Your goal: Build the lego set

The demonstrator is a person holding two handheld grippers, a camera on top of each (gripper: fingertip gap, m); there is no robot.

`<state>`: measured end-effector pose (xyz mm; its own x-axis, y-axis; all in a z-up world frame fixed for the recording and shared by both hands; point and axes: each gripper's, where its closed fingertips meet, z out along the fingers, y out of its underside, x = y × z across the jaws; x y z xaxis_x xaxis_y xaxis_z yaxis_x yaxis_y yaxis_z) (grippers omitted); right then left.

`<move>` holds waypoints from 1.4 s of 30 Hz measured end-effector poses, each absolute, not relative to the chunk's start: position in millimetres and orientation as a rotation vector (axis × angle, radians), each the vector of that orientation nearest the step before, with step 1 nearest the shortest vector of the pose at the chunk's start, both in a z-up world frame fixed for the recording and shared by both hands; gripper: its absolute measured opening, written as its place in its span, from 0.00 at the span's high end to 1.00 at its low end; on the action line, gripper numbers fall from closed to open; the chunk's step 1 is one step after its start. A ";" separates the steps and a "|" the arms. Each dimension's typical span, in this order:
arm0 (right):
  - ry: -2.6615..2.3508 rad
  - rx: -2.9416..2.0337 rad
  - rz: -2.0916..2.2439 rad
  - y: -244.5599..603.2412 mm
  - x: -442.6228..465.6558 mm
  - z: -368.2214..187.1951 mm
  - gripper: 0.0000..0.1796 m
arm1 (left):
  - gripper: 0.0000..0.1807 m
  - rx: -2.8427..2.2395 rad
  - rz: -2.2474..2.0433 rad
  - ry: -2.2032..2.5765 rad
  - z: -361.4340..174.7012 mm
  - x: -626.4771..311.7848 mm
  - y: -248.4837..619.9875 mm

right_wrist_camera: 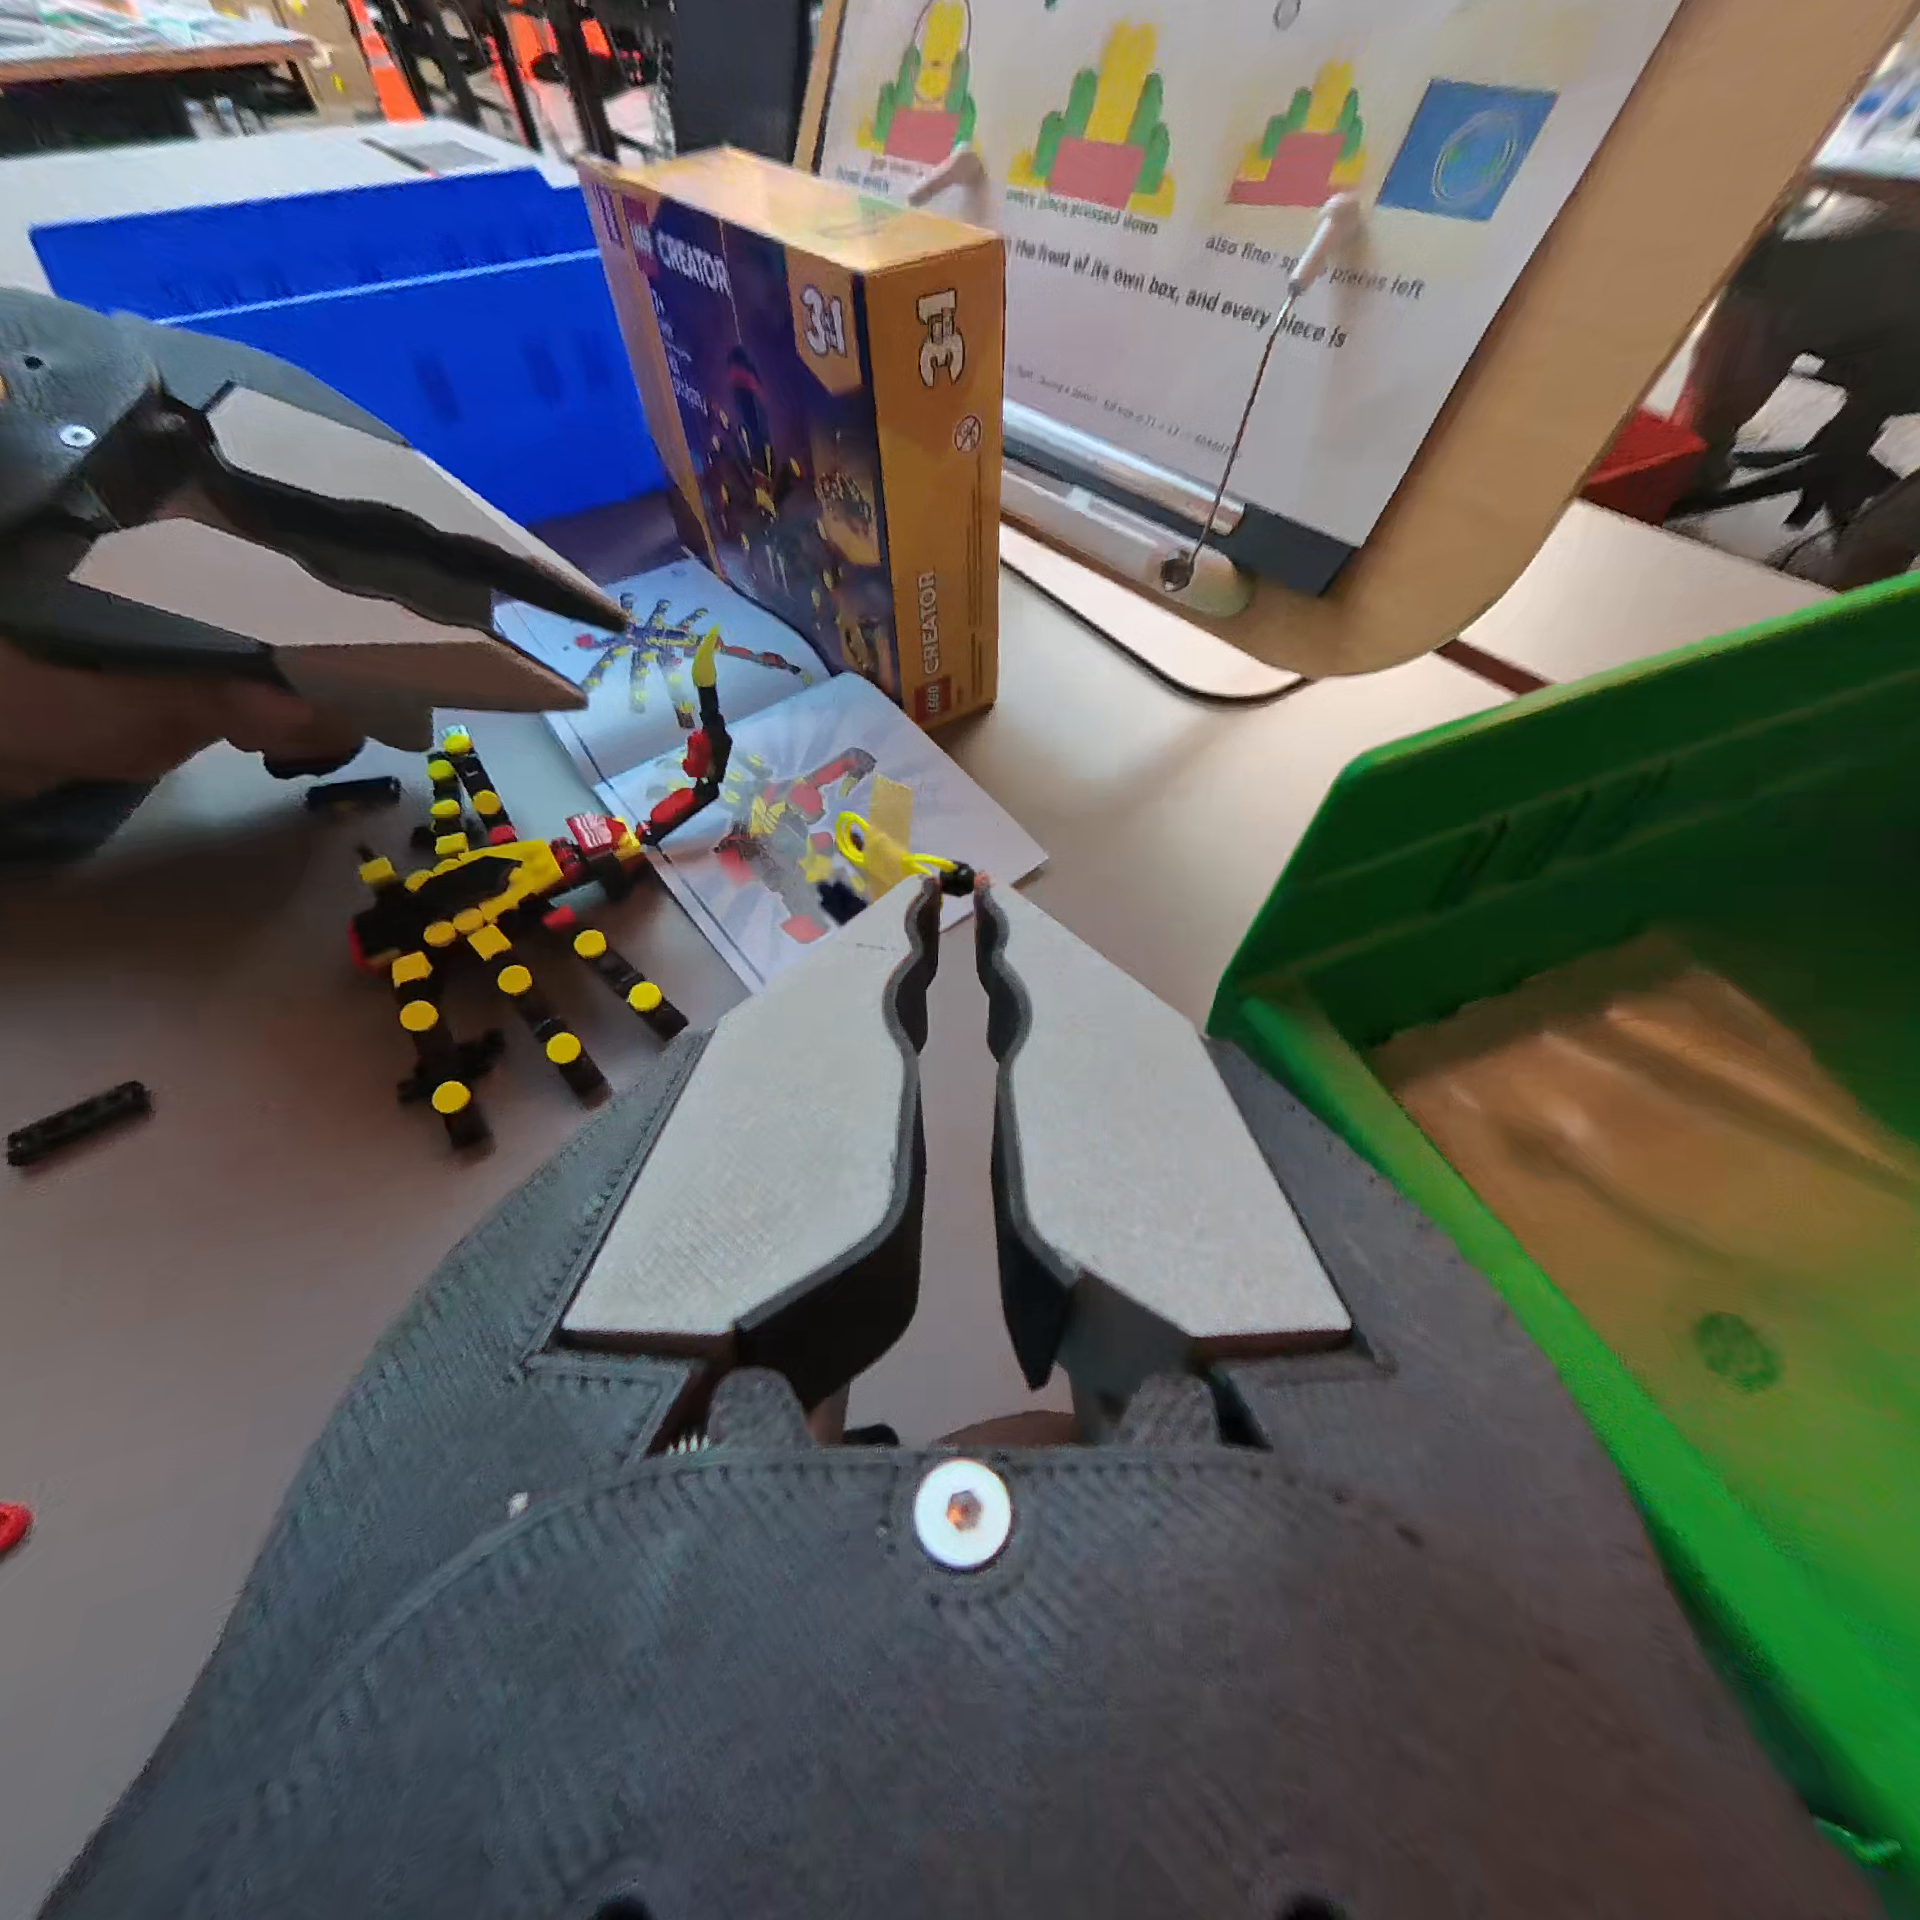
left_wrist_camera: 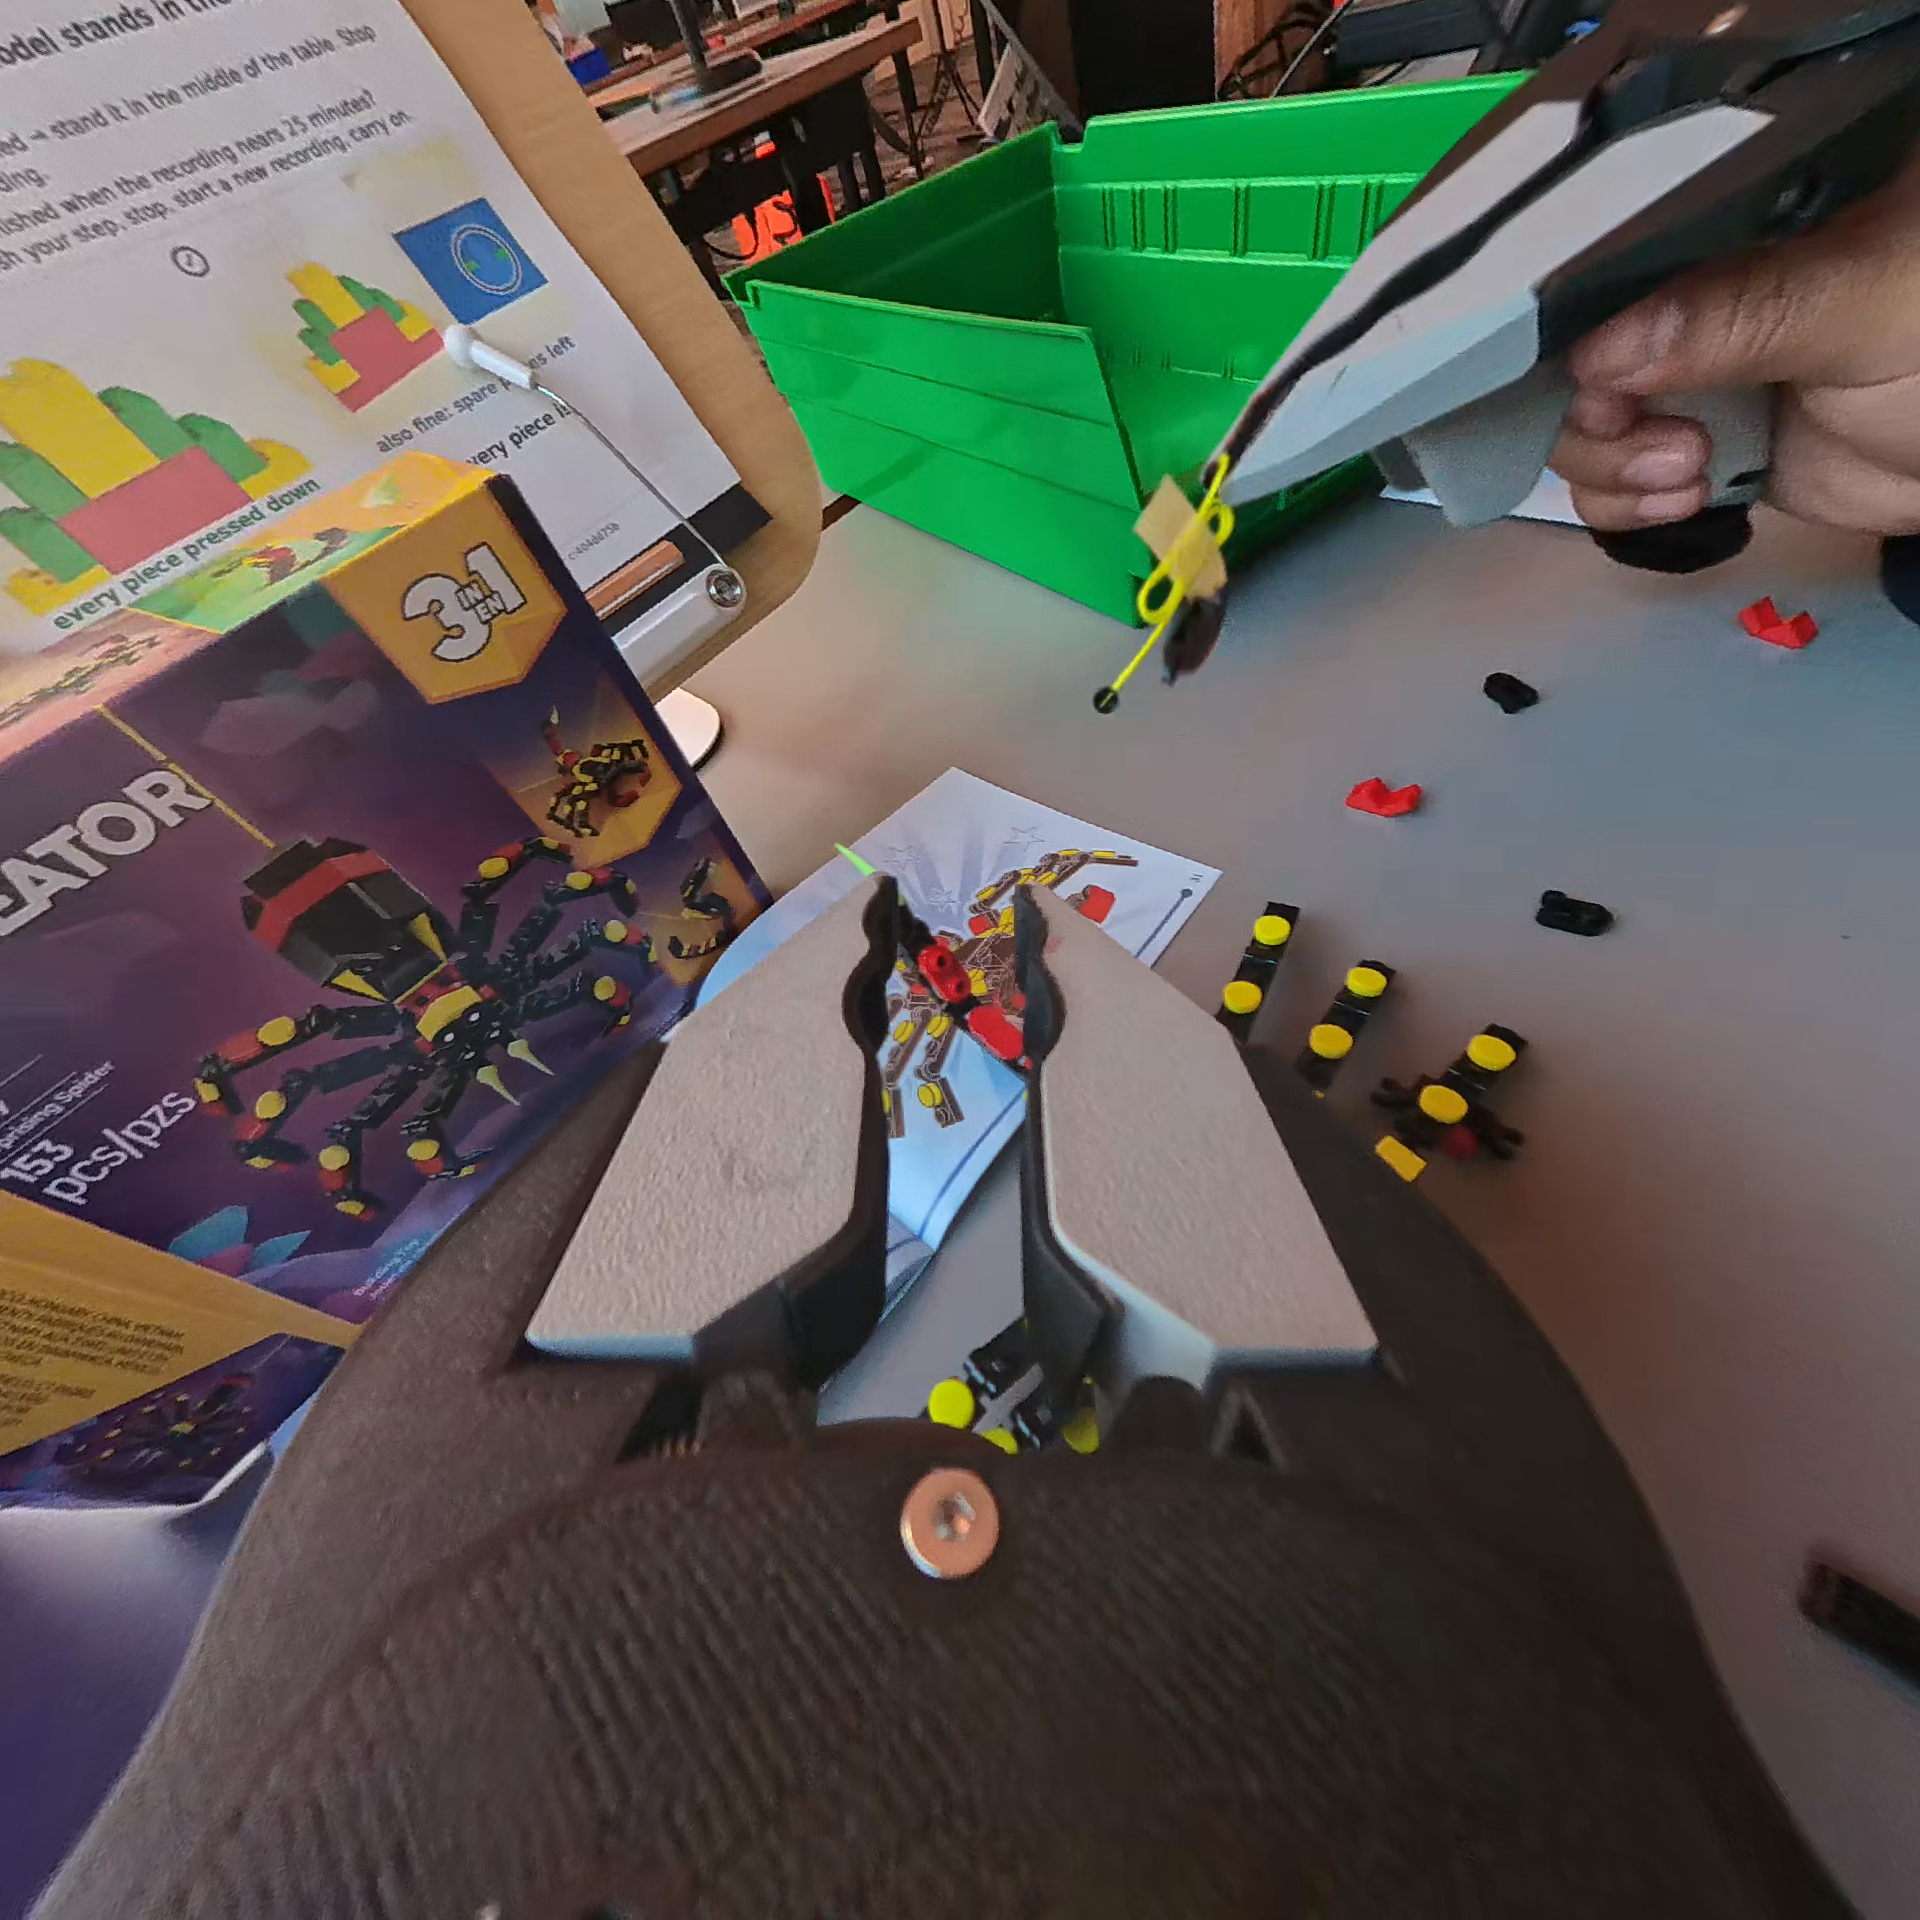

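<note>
The black, yellow and red scorpion model (right_wrist_camera: 488, 883) lies on the table with its tail (right_wrist_camera: 710, 727) raised. My left gripper (left_wrist_camera: 953, 906) hovers over it with its jaws apart and holds nothing. A red tail segment (left_wrist_camera: 942, 964) shows through the gap, and yellow studs (left_wrist_camera: 951, 1397) show below. It also shows in the right wrist view (right_wrist_camera: 597, 655). My right gripper (right_wrist_camera: 958, 896) is shut on a small black piece (right_wrist_camera: 956, 881) in the air. A yellow cord loop with tan tape (right_wrist_camera: 883, 847) hangs at its tip (left_wrist_camera: 1190, 634).
Black legs with yellow studs (left_wrist_camera: 1345, 1013) and loose red (left_wrist_camera: 1382, 797) and black pieces (left_wrist_camera: 1574, 912) lie on the right. The open booklet (right_wrist_camera: 790, 831) lies before the set box (right_wrist_camera: 831, 416). A green bin (right_wrist_camera: 1558, 831), a blue bin (right_wrist_camera: 364, 291) and an instruction board (right_wrist_camera: 1247, 260) stand behind. Left tips to right tips: about 12 cm. The red tail segment (left_wrist_camera: 942, 964) is about 4 cm from my left fingertips and 12 cm from my right.
</note>
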<state>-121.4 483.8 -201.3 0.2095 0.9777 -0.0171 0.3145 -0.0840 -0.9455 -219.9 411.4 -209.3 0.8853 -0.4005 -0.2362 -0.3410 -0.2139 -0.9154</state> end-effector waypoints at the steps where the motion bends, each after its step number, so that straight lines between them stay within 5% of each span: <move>1: -1.264 -1.601 0.912 485.1 -121.3 -206.5 0.98 | 0.90 -1.818 -0.058 0.554 -209.0 -220.8 411.6; 16: -1.097 -1.500 0.596 515.1 -88.9 -196.9 0.80 | 0.86 -1.582 0.125 0.389 -172.0 -278.8 400.9; 22: -1.061 -1.493 0.551 512.1 -79.4 -195.5 0.76 | 0.96 -1.398 0.318 0.298 -141.4 -300.5 372.3; 29: -1.073 -1.457 0.594 502.9 -89.0 -189.2 0.67 | 0.86 -1.405 0.292 0.320 -144.1 -285.0 376.4; 33: -1.090 -1.399 0.621 501.0 -100.8 -181.1 0.67 | 0.75 -1.387 0.306 0.341 -143.6 -276.0 389.2; 42: -1.061 -1.444 0.449 529.3 -124.4 -187.6 0.68 | 0.83 -1.311 0.430 0.386 -129.4 -283.3 412.5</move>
<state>-124.4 529.3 -187.6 0.5047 0.8054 0.3106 0.3379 0.1468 -0.9297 -283.3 412.5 -129.4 0.8597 0.0843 -0.5038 -0.5099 0.2000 -0.8366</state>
